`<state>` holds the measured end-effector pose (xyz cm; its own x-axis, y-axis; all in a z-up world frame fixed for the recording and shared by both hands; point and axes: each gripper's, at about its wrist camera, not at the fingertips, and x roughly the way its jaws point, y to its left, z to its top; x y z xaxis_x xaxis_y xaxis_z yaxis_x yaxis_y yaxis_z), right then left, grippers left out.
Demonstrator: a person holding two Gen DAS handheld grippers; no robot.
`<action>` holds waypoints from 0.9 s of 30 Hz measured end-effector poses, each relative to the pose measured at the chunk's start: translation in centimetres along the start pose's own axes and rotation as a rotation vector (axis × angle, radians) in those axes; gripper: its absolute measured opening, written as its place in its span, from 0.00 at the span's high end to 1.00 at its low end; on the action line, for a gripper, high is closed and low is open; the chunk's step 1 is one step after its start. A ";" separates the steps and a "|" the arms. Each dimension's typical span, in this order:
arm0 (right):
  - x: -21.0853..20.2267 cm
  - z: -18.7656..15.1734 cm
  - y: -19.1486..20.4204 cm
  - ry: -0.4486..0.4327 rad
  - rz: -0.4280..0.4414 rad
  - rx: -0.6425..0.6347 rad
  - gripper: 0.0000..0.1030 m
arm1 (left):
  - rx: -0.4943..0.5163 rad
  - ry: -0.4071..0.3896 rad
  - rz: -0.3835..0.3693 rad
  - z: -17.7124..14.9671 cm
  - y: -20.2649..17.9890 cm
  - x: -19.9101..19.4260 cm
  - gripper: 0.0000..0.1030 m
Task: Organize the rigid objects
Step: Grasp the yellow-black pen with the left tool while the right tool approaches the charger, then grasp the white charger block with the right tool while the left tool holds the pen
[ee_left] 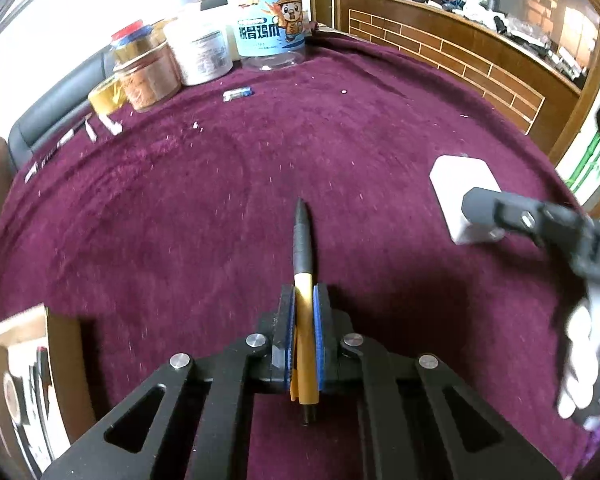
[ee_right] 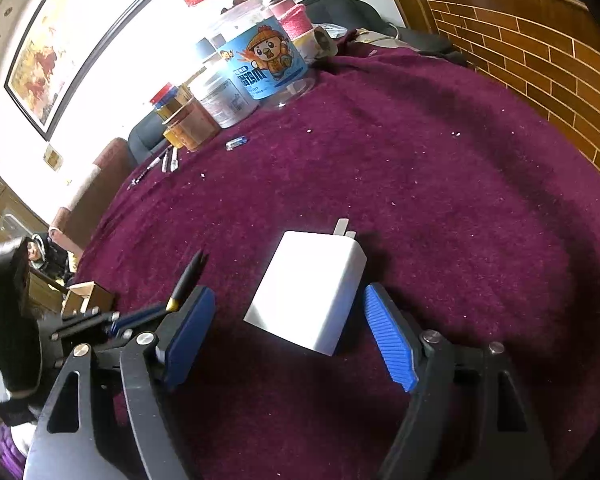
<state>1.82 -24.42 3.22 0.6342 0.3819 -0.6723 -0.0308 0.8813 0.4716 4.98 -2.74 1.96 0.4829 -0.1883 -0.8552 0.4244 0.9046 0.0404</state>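
The pen's [ee_left: 303,276] orange barrel is partly hidden between the left gripper's [ee_left: 305,320] pads; beside the pen, the charger's [ee_left: 462,196] near corner sits behind the right gripper [ee_left: 540,224] — blurred, cut off by the frame edge.

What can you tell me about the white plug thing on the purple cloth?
The white charger is a smooth, boxy block that looks like plastic, with rounded corners. Two short metal prongs stick out of its far end. It lies flat on the purple cloth, turned a little slantwise. The right gripper is open, with one blue ribbed finger on each side of the charger, not squeezing it yet. Nothing else touches it. In the left wrist view it sits off to the right, partly hidden behind that gripper.
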 end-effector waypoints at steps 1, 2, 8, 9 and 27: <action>-0.1 0.0 -0.1 -0.002 0.007 0.004 0.23 | -0.012 -0.004 -0.012 -0.5 0.2 -0.7 0.95; -0.1 0.0 -0.1 -0.003 0.012 0.007 0.23 | -0.015 -0.009 -0.018 -0.9 0.2 -1.3 0.95; -0.2 -0.1 -0.4 -0.010 0.029 0.015 0.23 | -0.031 -0.059 -0.041 -3.4 -0.2 -5.6 0.95; -0.2 -0.1 -0.4 -0.011 0.032 0.017 0.23 | -0.028 -0.069 -0.039 -3.8 -0.3 -6.2 0.95; 1.3 -0.2 4.0 0.124 -0.249 -0.125 0.23 | -0.003 -0.159 0.104 -9.9 -1.1 -11.3 0.94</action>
<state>2.40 -20.32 4.11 0.5351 0.1745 -0.8265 0.0138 0.9765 0.2151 -8.54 2.17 6.47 0.6395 -0.1514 -0.7537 0.3637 0.9234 0.1230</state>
